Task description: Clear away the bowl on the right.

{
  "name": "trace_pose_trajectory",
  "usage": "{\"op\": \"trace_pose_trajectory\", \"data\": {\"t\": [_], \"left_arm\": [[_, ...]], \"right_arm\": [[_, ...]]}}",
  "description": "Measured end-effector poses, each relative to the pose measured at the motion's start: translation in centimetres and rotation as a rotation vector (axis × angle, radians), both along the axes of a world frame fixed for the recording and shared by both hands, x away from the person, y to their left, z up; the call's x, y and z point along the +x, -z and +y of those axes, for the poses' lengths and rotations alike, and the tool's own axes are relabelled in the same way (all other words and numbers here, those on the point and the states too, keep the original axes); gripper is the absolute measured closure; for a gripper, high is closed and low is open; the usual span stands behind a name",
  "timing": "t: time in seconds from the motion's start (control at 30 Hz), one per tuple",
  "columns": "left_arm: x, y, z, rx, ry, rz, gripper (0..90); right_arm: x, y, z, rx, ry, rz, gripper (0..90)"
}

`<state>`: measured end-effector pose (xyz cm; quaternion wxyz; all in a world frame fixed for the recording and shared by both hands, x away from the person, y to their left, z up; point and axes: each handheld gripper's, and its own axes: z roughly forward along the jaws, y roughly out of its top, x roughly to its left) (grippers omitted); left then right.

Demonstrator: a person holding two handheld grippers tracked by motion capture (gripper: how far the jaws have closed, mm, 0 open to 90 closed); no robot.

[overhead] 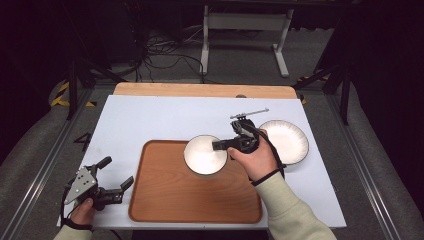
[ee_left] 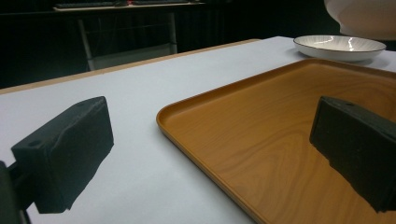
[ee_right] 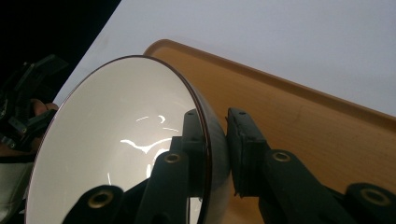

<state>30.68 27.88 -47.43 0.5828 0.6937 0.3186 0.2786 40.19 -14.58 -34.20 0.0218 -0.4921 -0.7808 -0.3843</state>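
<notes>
Right of centre in the high view, the right hand-held gripper (overhead: 220, 145) is pinching the rim of a white bowl (overhead: 205, 155), one jaw inside, one outside, as its own view is showing (ee_right: 215, 154). That bowl (ee_right: 121, 140) is hanging tilted over the upper right part of a wooden tray (overhead: 170, 200). Whether it is touching the tray, cannot tell. Just right of the hand, a second, shallower bowl (overhead: 287, 140) is sitting on the white bench (overhead: 150, 120), beside the tray. At lower left, the left hand-held gripper (overhead: 118, 173) is resting with jaws spread wide, holding nothing, pointing at the tray's left edge (ee_left: 205, 140), with the shallow bowl (ee_left: 338, 46) lying beyond.
</notes>
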Motion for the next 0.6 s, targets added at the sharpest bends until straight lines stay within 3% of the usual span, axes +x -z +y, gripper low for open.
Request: {"op": "trace_pose_trajectory", "data": {"t": [0.6], "left_arm": [[0.0,0.0,0.0,0.000,0.000,0.000,0.2]], "right_arm": [[0.1,3.7,1.4,-0.009,-0.017,0.036,77.5]]}}
